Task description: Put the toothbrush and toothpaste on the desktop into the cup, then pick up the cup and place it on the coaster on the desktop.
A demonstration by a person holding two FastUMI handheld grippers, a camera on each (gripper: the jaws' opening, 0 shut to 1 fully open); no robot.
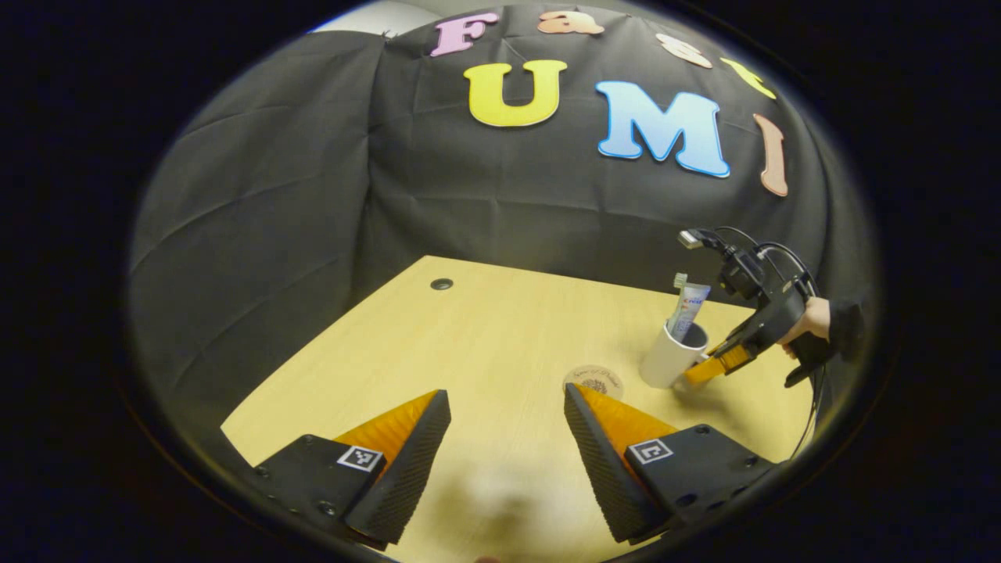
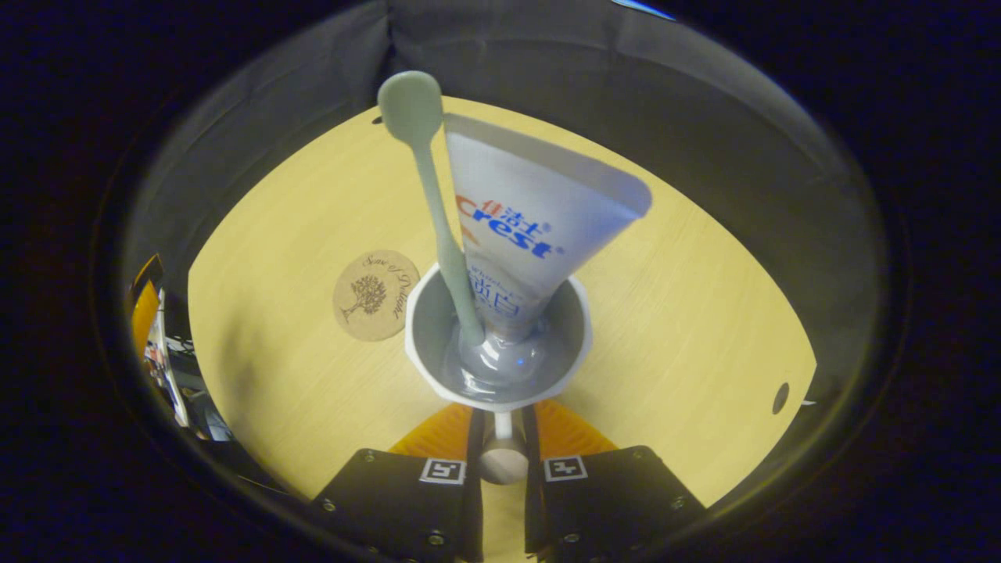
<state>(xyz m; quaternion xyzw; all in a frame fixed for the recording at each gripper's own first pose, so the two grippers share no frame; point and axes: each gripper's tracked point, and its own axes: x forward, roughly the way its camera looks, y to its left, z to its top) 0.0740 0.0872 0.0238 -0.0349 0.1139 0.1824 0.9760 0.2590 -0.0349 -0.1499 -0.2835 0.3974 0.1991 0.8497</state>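
The right tongs (image 2: 500,438) are clenched on the cup's handle (image 2: 501,461); the cup (image 2: 497,344), holding toothbrush (image 2: 438,211) and toothpaste (image 2: 524,227), stands near the coaster (image 2: 375,295). Left tongs (image 1: 507,461) hang released. Lift level, then lower squarely onto the coaster.

Inside the cup (image 2: 500,375), the lower ends of the toothbrush (image 2: 438,211) and toothpaste (image 2: 524,227) are blurred. The cup's handle (image 2: 502,461) is mostly hidden between the right hand-held gripper (image 2: 500,453) fingers. In the left gripper view, the coaster (image 1: 593,382) print beside the cup is too small to tell
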